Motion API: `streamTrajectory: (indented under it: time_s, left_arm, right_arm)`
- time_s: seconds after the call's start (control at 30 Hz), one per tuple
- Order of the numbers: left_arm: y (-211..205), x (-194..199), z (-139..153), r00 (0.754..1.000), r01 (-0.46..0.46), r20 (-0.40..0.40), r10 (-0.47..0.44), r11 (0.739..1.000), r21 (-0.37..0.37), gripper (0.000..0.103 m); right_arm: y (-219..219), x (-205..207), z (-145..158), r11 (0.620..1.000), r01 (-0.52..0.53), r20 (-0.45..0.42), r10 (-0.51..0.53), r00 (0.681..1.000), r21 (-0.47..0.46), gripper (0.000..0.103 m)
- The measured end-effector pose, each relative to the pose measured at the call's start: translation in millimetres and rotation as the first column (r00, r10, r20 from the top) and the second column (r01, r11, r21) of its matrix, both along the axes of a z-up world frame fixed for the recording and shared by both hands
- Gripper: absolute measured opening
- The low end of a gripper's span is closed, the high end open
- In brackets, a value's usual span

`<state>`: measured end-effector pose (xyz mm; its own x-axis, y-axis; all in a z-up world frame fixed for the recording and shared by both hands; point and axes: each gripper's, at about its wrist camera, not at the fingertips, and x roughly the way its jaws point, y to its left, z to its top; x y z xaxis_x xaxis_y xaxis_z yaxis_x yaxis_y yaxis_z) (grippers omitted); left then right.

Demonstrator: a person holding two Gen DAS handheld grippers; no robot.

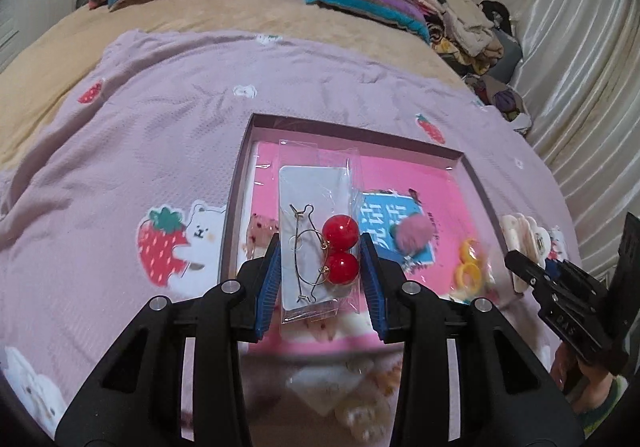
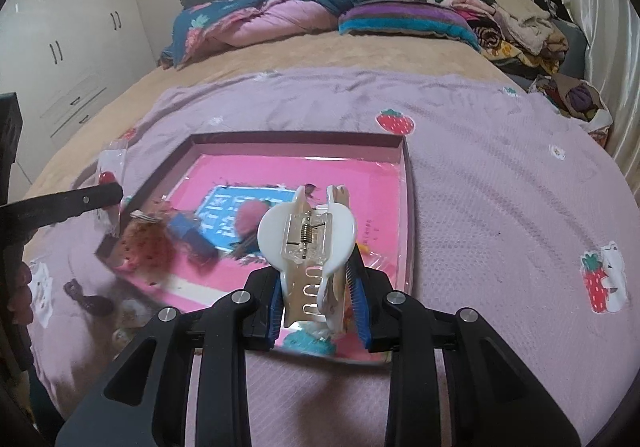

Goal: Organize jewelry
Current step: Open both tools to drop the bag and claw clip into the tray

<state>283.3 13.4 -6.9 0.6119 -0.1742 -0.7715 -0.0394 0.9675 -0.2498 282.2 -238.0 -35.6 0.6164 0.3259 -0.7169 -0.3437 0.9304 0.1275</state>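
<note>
My left gripper (image 1: 320, 247) is shut on a clear packet (image 1: 316, 231) holding a white card with two red ball hoop earrings (image 1: 340, 247). It hangs over the shallow box (image 1: 240, 183) with a pink floor. My right gripper (image 2: 316, 279) is shut on a white claw hair clip (image 2: 308, 235), held above the box's near edge (image 2: 408, 215). The right gripper (image 1: 560, 287) and its clip (image 1: 522, 235) also show at the right of the left wrist view. The left gripper (image 2: 60, 203) with its packet (image 2: 110, 175) shows at the left of the right wrist view.
In the box lie a blue card (image 1: 384, 219), a pink pompom (image 1: 414, 233), yellow rings (image 1: 468, 267) and a fuzzy brown piece (image 2: 148, 243). The box sits on a lilac strawberry blanket (image 2: 500, 187) on a bed. Pillows and a clothes pile (image 2: 520, 27) lie beyond. A dark item (image 2: 92, 299) lies left of the box.
</note>
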Motion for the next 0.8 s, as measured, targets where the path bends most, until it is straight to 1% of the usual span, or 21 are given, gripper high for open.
streamTrajectory:
  time_s: [0.23,0.3,0.37,0.43,0.47,0.5,0.53,0.57,0.6,0.63,0.67,0.7,0.73,0.8]
  left_arm:
    - [-0.1,19.7,-19.7,0.999,-0.006,-0.041,0.005,1.0,-0.016,0.029]
    - [0.4,20.0,-21.2,0.999,-0.006,-0.042,0.005,1.0,-0.018,0.03]
    - [1.3,19.5,-21.6,0.999,-0.006,-0.043,0.005,1.0,-0.017,0.03]
    - [2.5,18.3,-21.2,0.999,-0.01,-0.042,0.009,1.0,-0.019,0.037]
    - [3.2,15.5,-19.4,0.999,-0.011,-0.039,0.01,1.0,-0.018,0.038]
    - [3.8,13.9,-17.8,0.999,-0.012,-0.035,0.011,1.0,-0.017,0.043]
    - [4.7,10.6,-15.2,1.0,-0.014,-0.028,0.013,1.0,-0.015,0.05]
    - [5.6,8.2,-13.5,1.0,-0.014,-0.023,0.014,1.0,-0.017,0.053]
    - [7.3,4.1,-10.3,1.0,-0.018,-0.016,0.018,1.0,-0.022,0.06]
    - [9.3,-0.3,-6.7,1.0,-0.024,-0.008,0.023,0.999,-0.027,0.064]
    - [10.7,-3.1,-3.9,1.0,-0.027,-0.002,0.027,0.999,-0.029,0.064]
    - [12.4,-6.9,-0.7,0.999,-0.033,0.004,0.033,0.999,-0.029,0.069]
    - [15.3,-13.1,3.8,0.999,-0.043,0.014,0.044,0.999,-0.027,0.079]
    - [20.4,-21.5,11.1,0.998,-0.061,0.029,0.062,0.998,-0.025,0.09]
  right_arm:
    - [1.2,17.0,-18.9,1.0,0.027,-0.044,-0.027,0.999,-0.013,0.028]
    - [-0.3,17.7,-20.7,0.999,0.037,-0.05,-0.037,0.998,-0.004,0.039]
    - [-1.4,15.9,-19.4,0.999,0.049,-0.039,-0.049,0.998,-0.002,0.053]
    - [-4.0,11.0,-15.6,0.998,0.059,-0.027,-0.059,0.998,0.01,0.057]
    - [-5.6,8.6,-13.6,0.998,0.064,-0.025,-0.064,0.998,0.014,0.061]
    - [-7.6,4.7,-10.3,0.997,0.071,-0.016,-0.071,0.997,0.019,0.065]
    - [-9.8,0.6,-6.7,0.997,0.078,-0.006,-0.078,0.997,0.026,0.067]
    - [-12.1,-3.6,-2.9,0.996,0.084,0.004,-0.085,0.996,0.035,0.072]
    - [-14.3,-7.8,1.0,0.995,0.09,0.014,-0.091,0.996,0.043,0.075]
    - [-16.1,-11.4,3.8,0.994,0.094,0.02,-0.095,0.995,0.049,0.075]
    - [-17.8,-15.5,7.4,0.994,0.096,0.026,-0.098,0.995,0.056,0.078]
    - [-20.1,-20.9,12.2,0.993,0.1,0.033,-0.102,0.994,0.066,0.08]
    - [-21.9,-24.5,15.2,0.992,0.103,0.038,-0.106,0.994,0.071,0.083]
    - [-24.5,-33.8,23.3,0.991,0.107,0.052,-0.112,0.992,0.087,0.085]
